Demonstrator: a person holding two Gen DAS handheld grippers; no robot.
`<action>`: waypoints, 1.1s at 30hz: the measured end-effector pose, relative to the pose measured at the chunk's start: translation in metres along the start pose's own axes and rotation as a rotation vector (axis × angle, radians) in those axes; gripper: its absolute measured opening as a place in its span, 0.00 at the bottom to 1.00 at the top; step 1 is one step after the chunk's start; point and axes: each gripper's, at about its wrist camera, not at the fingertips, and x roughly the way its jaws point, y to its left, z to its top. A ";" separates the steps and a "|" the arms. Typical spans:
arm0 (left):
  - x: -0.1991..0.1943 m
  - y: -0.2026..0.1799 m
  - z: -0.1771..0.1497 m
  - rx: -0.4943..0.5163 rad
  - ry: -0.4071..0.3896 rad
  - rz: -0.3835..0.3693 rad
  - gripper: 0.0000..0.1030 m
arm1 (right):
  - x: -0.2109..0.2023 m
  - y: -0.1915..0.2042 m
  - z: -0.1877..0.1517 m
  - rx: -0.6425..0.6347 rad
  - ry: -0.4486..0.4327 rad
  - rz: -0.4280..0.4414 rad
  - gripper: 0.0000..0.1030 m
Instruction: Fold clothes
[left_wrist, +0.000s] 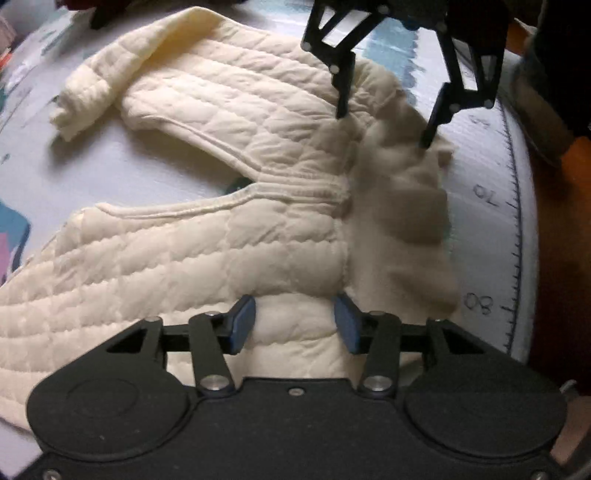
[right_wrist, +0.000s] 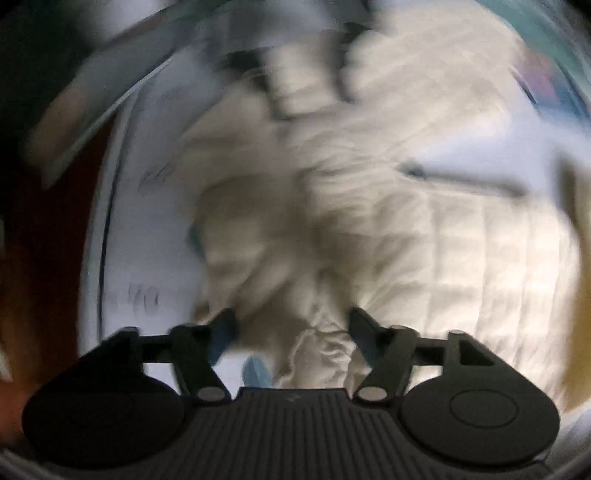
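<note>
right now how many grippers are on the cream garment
2. The left gripper is open at the cream garment's near edge, and the right gripper is open over its far right end. None seems hidden.
</note>
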 end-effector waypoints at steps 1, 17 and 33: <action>-0.004 0.009 0.000 -0.034 -0.018 -0.001 0.45 | -0.006 0.000 -0.003 -0.016 -0.007 0.017 0.71; -0.016 0.075 -0.018 -0.259 -0.048 0.168 0.44 | -0.046 -0.128 -0.005 0.227 -0.094 -0.772 0.60; -0.007 0.075 -0.021 -0.253 -0.036 0.156 0.45 | -0.070 -0.216 -0.070 0.615 -0.083 -0.823 0.10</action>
